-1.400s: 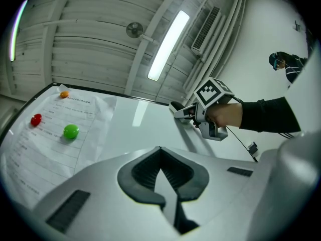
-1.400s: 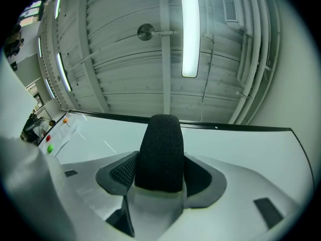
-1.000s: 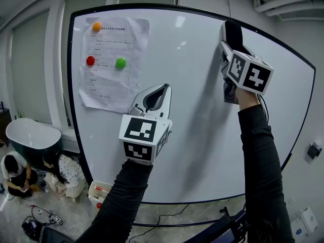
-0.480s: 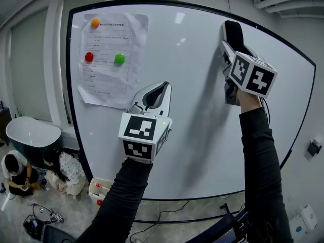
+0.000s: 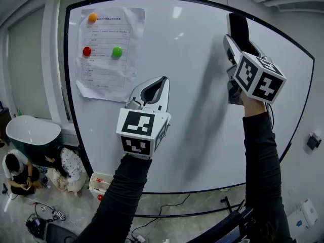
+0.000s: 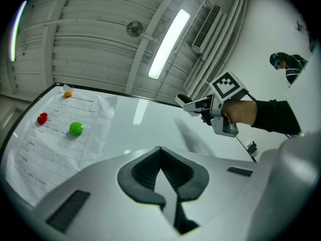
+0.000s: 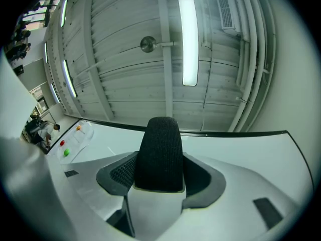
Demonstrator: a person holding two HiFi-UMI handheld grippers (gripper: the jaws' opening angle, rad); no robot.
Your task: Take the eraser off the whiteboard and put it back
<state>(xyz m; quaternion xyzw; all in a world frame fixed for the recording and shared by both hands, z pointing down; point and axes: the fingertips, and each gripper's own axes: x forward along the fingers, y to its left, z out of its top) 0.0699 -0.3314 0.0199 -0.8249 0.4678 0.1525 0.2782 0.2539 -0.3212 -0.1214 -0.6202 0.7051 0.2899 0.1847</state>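
The eraser (image 5: 238, 27), black felt on a white body, sticks up out of my right gripper (image 5: 235, 40), whose jaws are shut on it in front of the upper right of the whiteboard (image 5: 192, 115). In the right gripper view the eraser (image 7: 159, 152) fills the gap between the jaws. I cannot tell whether it touches the board. My left gripper (image 5: 153, 88) is held lower, in front of the board's middle, shut with nothing in it. The left gripper view shows its tips (image 6: 160, 149) together and the right gripper (image 6: 193, 103) beyond them.
A printed sheet (image 5: 106, 59) hangs at the board's upper left under an orange magnet (image 5: 92, 17), a red magnet (image 5: 86, 50) and a green magnet (image 5: 117, 51). Two people (image 5: 20, 173) crouch on the floor at lower left beside a white tub (image 5: 30, 130). A small box (image 5: 101, 184) stands below the board.
The right gripper with the eraser has drifted a little right and down along the board. The left gripper has stayed where it was.
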